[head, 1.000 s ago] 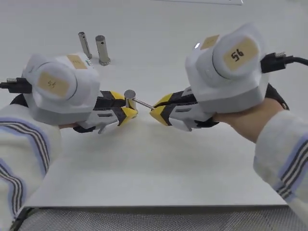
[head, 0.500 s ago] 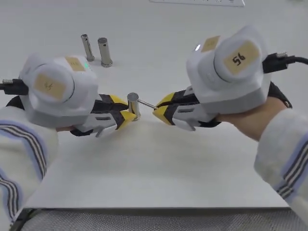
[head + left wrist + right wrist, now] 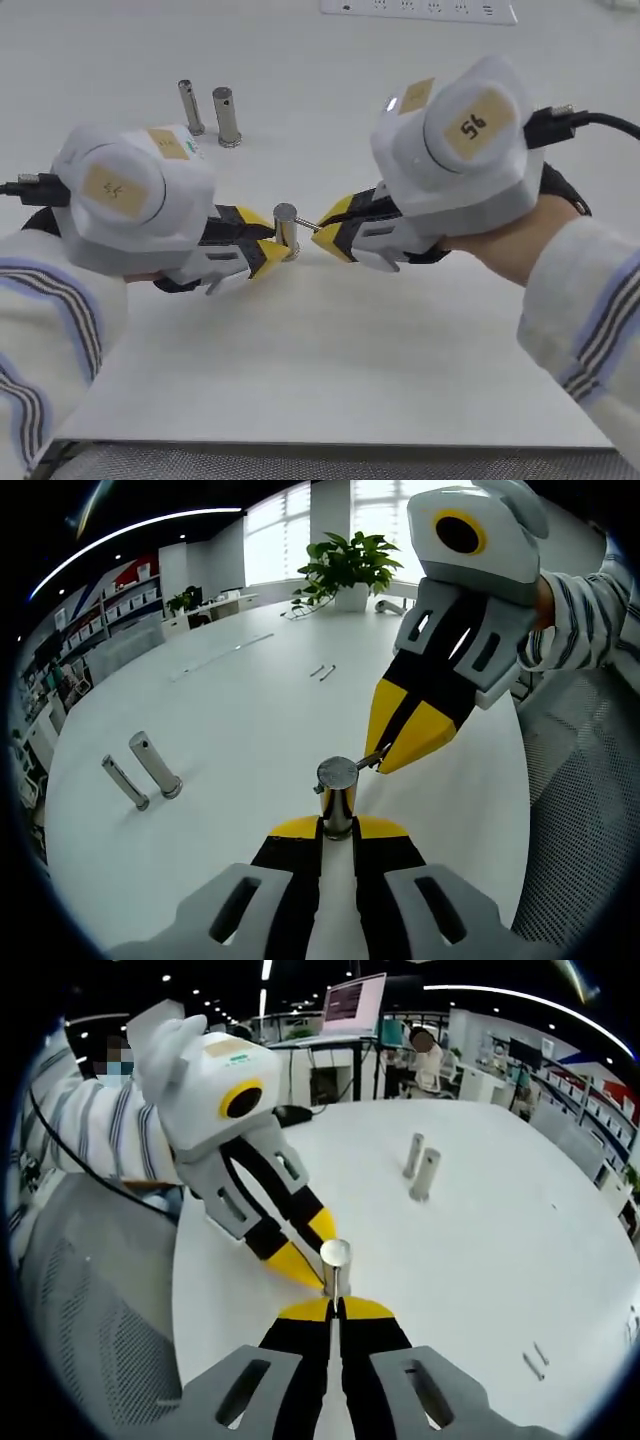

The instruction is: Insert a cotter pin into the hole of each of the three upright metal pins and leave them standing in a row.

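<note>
Two grippers are meeting over the near counter point(image 3: 330, 350): the left gripper point(image 3: 272, 243) is clamping the upright metal pin point(image 3: 286, 226) to steady it while the right gripper point(image 3: 328, 232) is pinching the cotter pin point(image 3: 308, 224), aiming it at the hole, with two other pins point(image 3: 227, 115) standing far left.
</note>
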`<state>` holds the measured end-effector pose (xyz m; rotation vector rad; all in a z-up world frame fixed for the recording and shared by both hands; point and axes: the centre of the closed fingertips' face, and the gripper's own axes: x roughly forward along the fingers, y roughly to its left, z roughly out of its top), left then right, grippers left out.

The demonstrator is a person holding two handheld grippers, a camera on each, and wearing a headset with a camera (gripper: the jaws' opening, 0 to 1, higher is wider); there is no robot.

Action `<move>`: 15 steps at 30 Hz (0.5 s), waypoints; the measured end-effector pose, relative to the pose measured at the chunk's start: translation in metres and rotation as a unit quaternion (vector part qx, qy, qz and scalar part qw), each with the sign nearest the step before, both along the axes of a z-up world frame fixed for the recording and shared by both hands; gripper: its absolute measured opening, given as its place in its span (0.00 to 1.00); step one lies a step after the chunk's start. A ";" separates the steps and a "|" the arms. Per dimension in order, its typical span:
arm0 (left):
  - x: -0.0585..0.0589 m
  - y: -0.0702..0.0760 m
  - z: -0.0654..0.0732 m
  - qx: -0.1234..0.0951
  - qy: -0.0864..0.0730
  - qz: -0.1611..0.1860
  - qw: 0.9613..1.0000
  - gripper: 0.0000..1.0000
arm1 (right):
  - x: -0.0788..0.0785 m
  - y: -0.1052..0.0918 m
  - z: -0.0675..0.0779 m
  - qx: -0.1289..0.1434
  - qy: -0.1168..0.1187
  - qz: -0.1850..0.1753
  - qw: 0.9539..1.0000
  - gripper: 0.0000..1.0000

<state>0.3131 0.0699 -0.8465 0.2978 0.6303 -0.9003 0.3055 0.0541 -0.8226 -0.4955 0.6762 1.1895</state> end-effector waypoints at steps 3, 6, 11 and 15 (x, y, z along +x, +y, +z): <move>-0.001 -0.002 0.000 0.000 0.000 -0.001 1.000 0.10 | 0.001 0.002 0.000 0.002 -0.001 0.002 1.000 0.03; -0.001 -0.002 0.000 0.000 -0.001 0.000 1.000 0.10 | 0.002 0.003 0.000 0.001 -0.003 0.003 1.000 0.03; -0.001 -0.005 0.000 -0.002 0.000 -0.002 1.000 0.09 | 0.004 0.004 0.000 0.004 0.002 0.000 1.000 0.03; -0.001 -0.005 0.000 -0.002 0.000 0.001 1.000 0.09 | 0.004 0.003 0.000 0.009 0.003 0.006 1.000 0.04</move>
